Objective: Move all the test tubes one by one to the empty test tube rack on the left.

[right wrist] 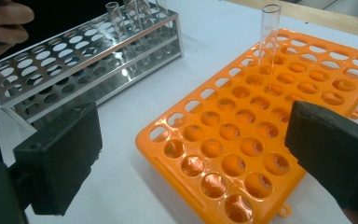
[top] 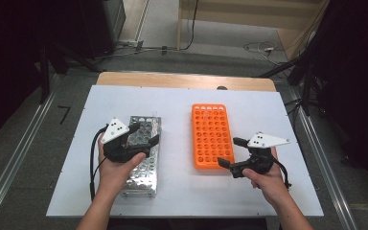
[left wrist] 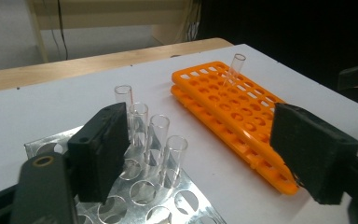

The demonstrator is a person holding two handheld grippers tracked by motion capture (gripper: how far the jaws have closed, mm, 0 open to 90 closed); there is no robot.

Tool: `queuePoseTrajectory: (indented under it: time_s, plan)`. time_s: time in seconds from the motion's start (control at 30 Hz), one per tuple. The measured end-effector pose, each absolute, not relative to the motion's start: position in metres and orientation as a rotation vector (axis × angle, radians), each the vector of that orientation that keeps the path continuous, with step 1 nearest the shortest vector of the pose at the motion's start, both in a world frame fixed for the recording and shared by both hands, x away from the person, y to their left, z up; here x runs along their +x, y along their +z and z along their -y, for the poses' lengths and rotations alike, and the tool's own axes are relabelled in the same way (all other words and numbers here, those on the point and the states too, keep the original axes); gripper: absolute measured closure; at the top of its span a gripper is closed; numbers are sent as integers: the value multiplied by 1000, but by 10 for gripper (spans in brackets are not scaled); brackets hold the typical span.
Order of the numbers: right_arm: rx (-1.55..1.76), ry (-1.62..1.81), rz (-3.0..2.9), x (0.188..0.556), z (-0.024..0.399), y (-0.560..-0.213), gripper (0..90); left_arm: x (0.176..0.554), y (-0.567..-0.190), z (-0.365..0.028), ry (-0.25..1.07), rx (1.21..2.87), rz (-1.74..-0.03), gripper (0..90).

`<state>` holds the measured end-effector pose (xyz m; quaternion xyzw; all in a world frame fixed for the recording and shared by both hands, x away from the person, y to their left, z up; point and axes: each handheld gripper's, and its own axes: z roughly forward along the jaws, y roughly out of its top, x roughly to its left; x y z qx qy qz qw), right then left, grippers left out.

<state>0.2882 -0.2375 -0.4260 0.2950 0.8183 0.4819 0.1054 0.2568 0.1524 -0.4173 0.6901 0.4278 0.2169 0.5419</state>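
Glass tube (right wrist: 269, 37) stands in the orange rack (right wrist: 242, 140), clearest from right gripper view.

**Colours on the bench**

Bench (top: 182, 100) was white, with a tan wood edge at the far side. One rack (top: 212, 136) was bright orange, the other rack (top: 143, 160) shiny silver metal. Tubes (left wrist: 158, 135) were clear. Both grippers had black jaws and grey plates.
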Motion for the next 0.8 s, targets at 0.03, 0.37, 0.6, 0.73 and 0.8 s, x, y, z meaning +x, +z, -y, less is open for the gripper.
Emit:
queuePoseTrajectory:
  time_s: [0.03, 0.37, 0.6, 0.73, 0.8]
  plan:
    - [872, 1420, -2408, 289, 237, -425, 23, 254, -417, -153, 510, 1635, -1018, 154]
    - [878, 1396, -2415, 301, 224, -424, 27, 236, -410, -158, 458, 1633, -974, 23]
    - [912, 1369, -2400, 319, 215, -426, 34, 226, -411, -150, 413, 1656, -923, 0]
    - [951, 1336, -2392, 333, 212, -429, 37, 223, -412, -148, 402, 1656, -908, 0]
    - [965, 1323, -2390, 341, 210, -431, 39, 223, -413, -146, 394, 1658, -903, 0]
